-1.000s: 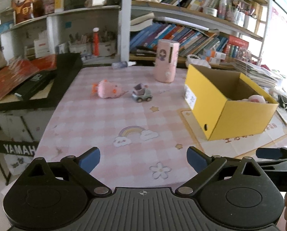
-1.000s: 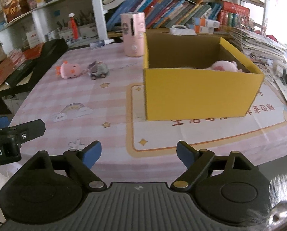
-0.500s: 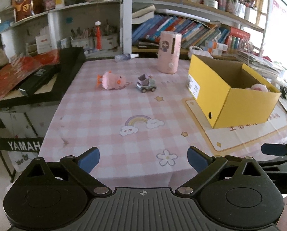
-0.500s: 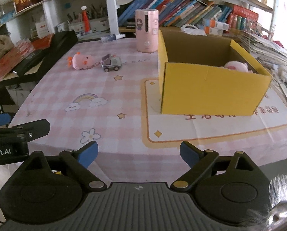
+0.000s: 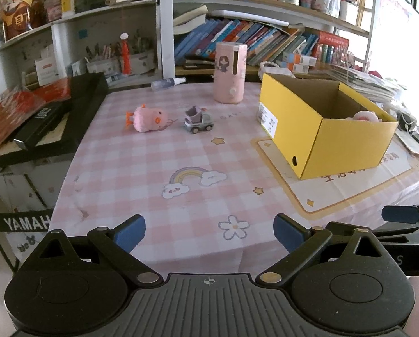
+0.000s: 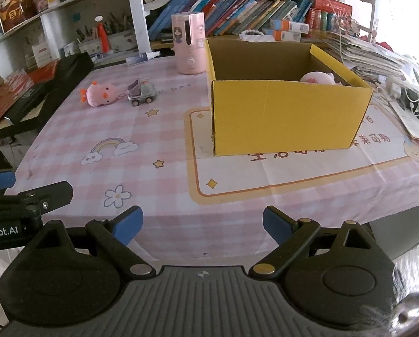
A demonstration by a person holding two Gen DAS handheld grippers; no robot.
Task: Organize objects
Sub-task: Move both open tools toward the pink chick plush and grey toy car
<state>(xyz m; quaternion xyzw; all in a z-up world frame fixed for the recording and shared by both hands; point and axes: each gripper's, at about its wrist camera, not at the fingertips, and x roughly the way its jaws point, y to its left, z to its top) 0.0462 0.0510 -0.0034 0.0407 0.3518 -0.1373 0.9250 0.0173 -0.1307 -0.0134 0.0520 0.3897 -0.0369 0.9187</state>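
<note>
The left hand-held gripper [image 5: 209, 229] hangs over the near edge of the bench [image 5: 153, 174], its blue-padded jaws spread wide with nothing between them and touching nothing. The right hand-held gripper [image 6: 202, 220] sits just to its right at the same near edge, its jaws likewise wide apart and empty. Far left on the bench's pink checked cloth lies a pink plush toy [image 5: 147, 118] on its side, and just right of it, apart from it, stands a small grey and purple toy truck [image 5: 198, 119]. Farther back and to the right stands an upright pink cylindrical container [image 5: 230, 73], with a small spray bottle [image 5: 167, 83] lying on its side to its left at the far edge. On the right half, on a cream mat with an orange border [image 6: 293, 168], stands an open yellow cardboard box [image 6: 279, 118]; a second pink plush toy [image 6: 317, 78] rests inside it against the far right corner. A black keyboard [image 5: 55, 118] lies beside the bench on the left. Behind the bench run shelves [image 5: 251, 36] crowded with books, and papers are stacked at the far right.
</note>
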